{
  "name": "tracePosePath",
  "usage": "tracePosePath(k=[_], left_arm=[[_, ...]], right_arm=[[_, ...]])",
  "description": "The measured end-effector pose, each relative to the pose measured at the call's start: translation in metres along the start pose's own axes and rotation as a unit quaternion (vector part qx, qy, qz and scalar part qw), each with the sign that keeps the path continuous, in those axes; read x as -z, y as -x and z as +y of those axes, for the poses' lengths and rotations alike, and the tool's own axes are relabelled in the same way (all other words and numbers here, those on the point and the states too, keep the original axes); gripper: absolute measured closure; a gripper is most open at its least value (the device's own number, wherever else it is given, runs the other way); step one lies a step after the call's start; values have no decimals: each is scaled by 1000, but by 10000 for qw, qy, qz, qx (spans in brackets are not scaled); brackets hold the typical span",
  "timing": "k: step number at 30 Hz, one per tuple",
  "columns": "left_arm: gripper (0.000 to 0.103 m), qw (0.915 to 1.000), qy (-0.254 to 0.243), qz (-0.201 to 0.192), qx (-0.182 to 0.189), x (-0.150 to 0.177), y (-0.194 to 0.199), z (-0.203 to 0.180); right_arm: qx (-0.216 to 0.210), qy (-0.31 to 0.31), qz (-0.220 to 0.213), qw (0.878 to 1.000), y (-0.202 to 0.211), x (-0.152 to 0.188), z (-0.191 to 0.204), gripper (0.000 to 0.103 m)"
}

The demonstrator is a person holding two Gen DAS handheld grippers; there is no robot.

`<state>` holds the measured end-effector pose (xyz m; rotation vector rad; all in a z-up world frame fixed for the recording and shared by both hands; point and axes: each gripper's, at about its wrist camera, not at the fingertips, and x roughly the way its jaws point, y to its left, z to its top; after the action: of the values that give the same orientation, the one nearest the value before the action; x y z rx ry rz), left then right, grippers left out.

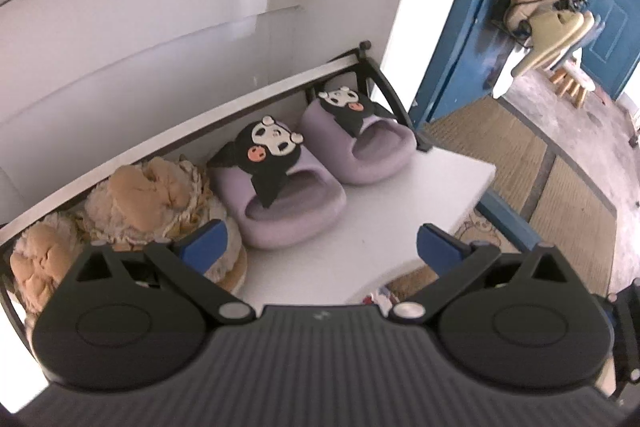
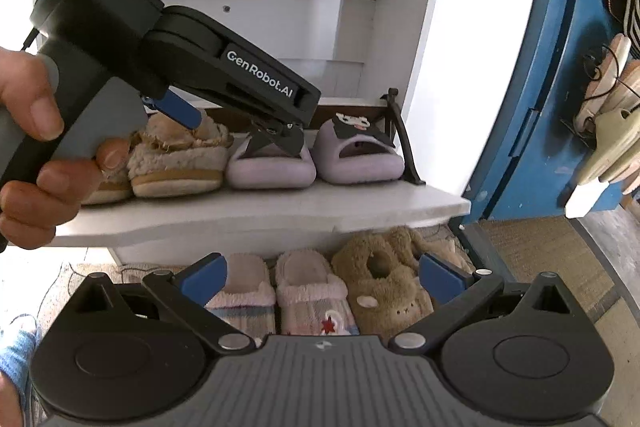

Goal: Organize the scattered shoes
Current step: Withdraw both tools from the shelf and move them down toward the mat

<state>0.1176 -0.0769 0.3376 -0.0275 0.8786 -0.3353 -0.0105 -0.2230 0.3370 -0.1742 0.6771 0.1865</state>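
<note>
Purple slippers (image 1: 296, 195) paired on shelf (image 1: 440, 187); left gripper (image 1: 320, 247) and right gripper (image 2: 320, 279) both wide, empty. Risk: left fingers could clip fuzzy tan slipper (image 1: 160, 203) at nine o'clock, breaking row.

White shelf (image 1: 400, 187) front bare — slippers (image 1: 288, 183) crowd its back rail (image 1: 240, 99).

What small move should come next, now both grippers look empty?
Probably lower the open right gripper onto the brown plush bear slipper on the floor: the purple cartoon slides and tan fleece slippers already sit paired on the white shelf.
</note>
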Motion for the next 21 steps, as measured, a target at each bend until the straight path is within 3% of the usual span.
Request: tracePosePath(k=[8,21], left_arm=[[0,9994,-330,26,85,32,6,-40],[0,9984,-538,-86,-167,84,-24,-97]], right_arm=[[134,-424,171,9989,-3,36,-22,0],[240,-1114,580,9918,-32,108,-64,0]])
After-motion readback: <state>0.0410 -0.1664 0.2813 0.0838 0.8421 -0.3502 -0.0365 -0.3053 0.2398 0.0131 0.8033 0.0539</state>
